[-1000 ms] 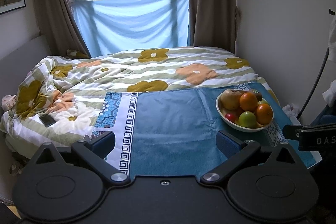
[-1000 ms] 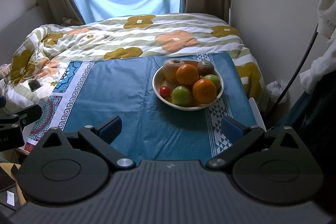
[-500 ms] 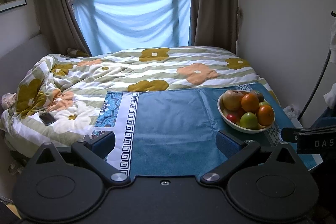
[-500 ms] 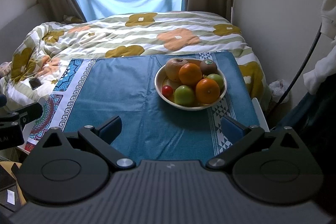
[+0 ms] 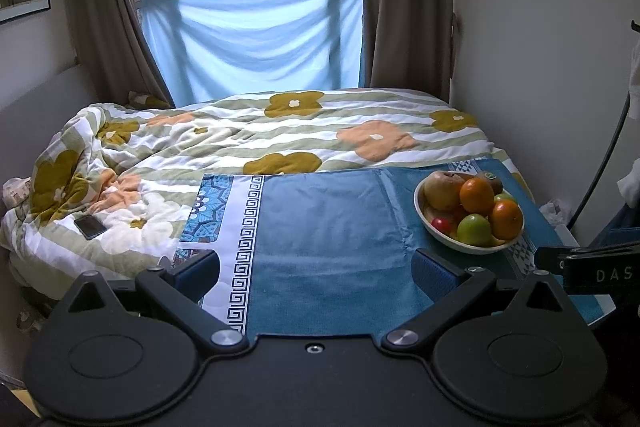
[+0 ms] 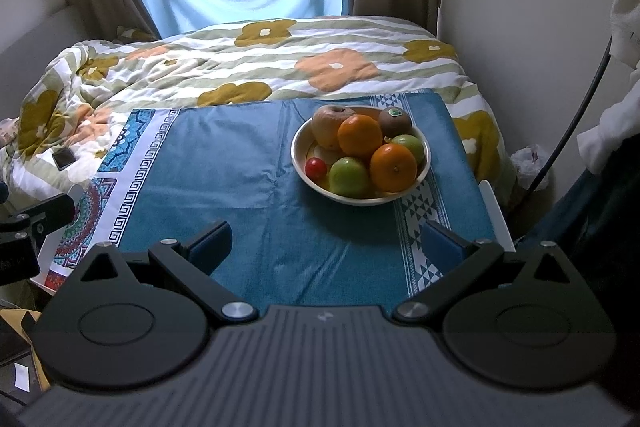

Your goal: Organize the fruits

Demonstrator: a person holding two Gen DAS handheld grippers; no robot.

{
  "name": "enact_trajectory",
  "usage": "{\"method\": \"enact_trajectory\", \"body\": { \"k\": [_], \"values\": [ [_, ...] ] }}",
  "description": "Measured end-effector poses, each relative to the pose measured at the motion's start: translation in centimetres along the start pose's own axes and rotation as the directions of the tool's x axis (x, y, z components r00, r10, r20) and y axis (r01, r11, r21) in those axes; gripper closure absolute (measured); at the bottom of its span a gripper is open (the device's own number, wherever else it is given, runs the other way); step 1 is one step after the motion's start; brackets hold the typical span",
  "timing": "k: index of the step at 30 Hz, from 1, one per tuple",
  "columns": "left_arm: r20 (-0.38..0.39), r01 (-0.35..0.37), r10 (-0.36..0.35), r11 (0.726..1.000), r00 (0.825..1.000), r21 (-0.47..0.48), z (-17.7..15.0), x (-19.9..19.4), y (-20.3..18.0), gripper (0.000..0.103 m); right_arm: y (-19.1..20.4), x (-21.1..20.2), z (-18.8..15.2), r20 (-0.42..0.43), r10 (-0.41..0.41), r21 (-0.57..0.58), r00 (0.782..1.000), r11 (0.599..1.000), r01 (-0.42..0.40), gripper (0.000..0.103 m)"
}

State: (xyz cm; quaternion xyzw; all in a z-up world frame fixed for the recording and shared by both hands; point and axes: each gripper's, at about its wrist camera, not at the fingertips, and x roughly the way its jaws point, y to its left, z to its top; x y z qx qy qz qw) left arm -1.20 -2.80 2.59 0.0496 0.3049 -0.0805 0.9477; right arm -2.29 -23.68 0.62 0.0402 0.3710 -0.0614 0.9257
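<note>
A cream bowl (image 6: 306, 133) of fruit stands on a blue cloth-covered table (image 6: 248, 187). It holds two oranges (image 6: 394, 167), green apples (image 6: 349, 175), a brownish apple (image 6: 326, 123), a kiwi (image 6: 395, 121) and a small red fruit (image 6: 316, 167). My right gripper (image 6: 326, 247) is open and empty, short of the bowl. My left gripper (image 5: 316, 271) is open and empty over the cloth (image 5: 328, 227), with the bowl (image 5: 421, 205) to its right.
A bed with a flowered duvet (image 5: 260, 143) lies behind the table, with a phone (image 5: 90, 225) on it. A wall is on the right. The right gripper's body (image 5: 592, 267) shows at the right edge of the left wrist view.
Both cameras have tilted slightly upward and the bowl sits a little lower in both views. Both grippers stay open.
</note>
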Motion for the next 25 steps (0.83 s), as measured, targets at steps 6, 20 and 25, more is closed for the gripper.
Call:
{"method": "enact_trajectory", "body": {
  "k": [6, 20, 25],
  "values": [
    [0.001, 0.003, -0.003, 1.0, 1.0, -0.002, 0.01, 0.06, -0.02, 0.0, -0.01, 0.01, -0.02, 0.0, 0.001, 0.0, 1.0, 1.0, -0.001, 0.0],
    [0.002, -0.002, 0.002, 1.0, 1.0, 0.0, -0.11, 0.03, -0.42, 0.0, -0.05, 0.04, 0.4, 0.0, 0.012, 0.004, 1.0, 1.0, -0.012, 0.0],
    [0.005, -0.006, 0.006, 1.0, 1.0, -0.007, -0.08, 0.03, -0.29, 0.0, -0.11, -0.09, 0.41, 0.002, 0.015, -0.002, 1.0, 1.0, -0.015, 0.0]
  ]
}}
